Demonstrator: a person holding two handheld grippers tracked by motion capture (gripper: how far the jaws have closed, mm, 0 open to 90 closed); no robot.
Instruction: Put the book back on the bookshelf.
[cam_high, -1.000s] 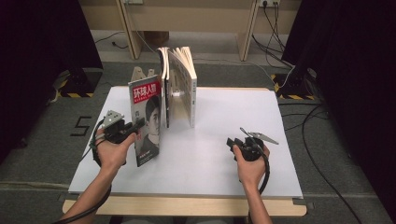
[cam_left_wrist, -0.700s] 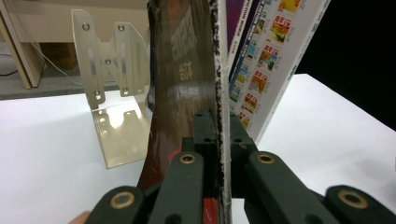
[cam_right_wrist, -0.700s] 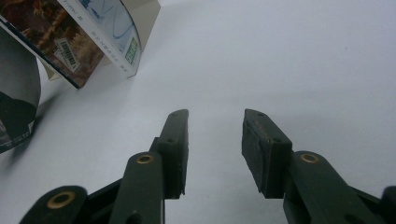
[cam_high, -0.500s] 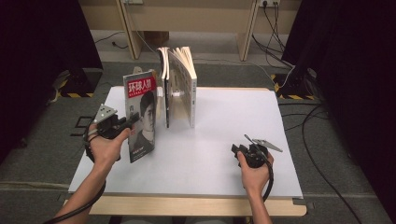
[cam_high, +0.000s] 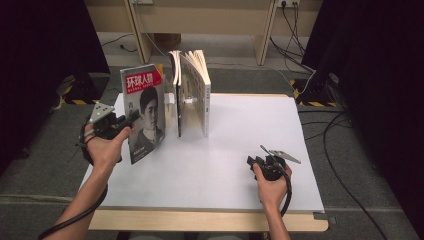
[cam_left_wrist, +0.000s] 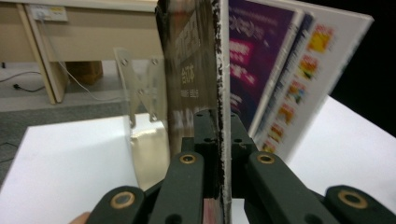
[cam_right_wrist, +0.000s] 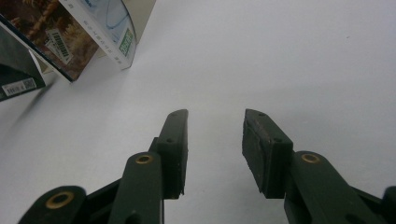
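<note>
From my left tool (cam_left_wrist: 217, 140) view the magazine (cam_left_wrist: 196, 84) runs off the top edge, its print blurred — I can't read it. The books (cam_right_wrist: 70, 32) near the tabletop's (cam_right_wrist: 280, 56) far edge are cropped in my right tool view.

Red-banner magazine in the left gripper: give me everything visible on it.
The thin glossy magazine with a red title banner shows white characters and a portrait on its cover. It is held upright, its lower edge looking raised off the white table, just left of the standing books. The left gripper is shut on its edge; the jaws pinch worn, white-scuffed page edges.
</note>
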